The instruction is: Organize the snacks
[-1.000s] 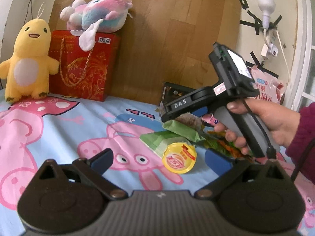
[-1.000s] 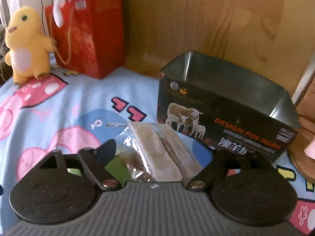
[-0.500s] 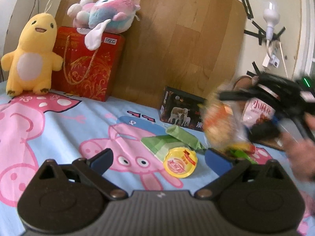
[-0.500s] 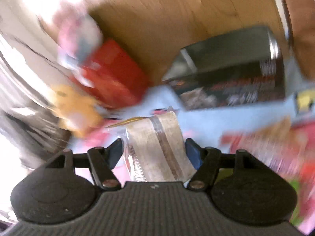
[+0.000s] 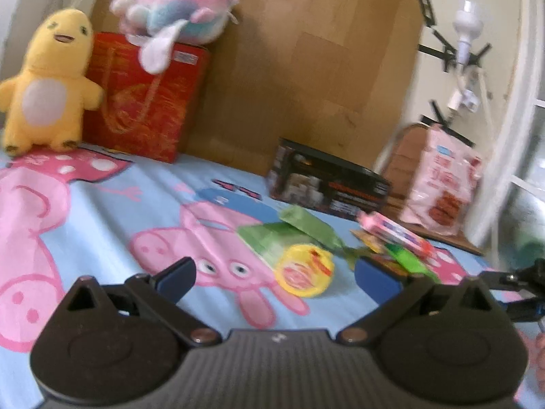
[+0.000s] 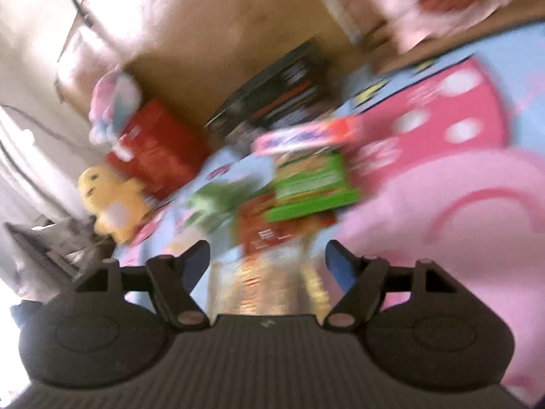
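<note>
Print on the black tin [image 5: 328, 187] and snack packets is too blurred to read.

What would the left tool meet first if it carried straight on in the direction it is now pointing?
Most likely the yellow-lidded cup, which lies on the cartoon sheet just ahead of the open left tool, with the green packet right behind it. The picture is blurred, so depth is uncertain.

The tin box [image 5: 328, 189] stands against the headboard [image 5: 299, 68]; snack packets [image 5: 289, 238] lie before it; the gift bag [image 5: 143, 99] sits left, a plush [image 5: 173, 30] on top.
</note>
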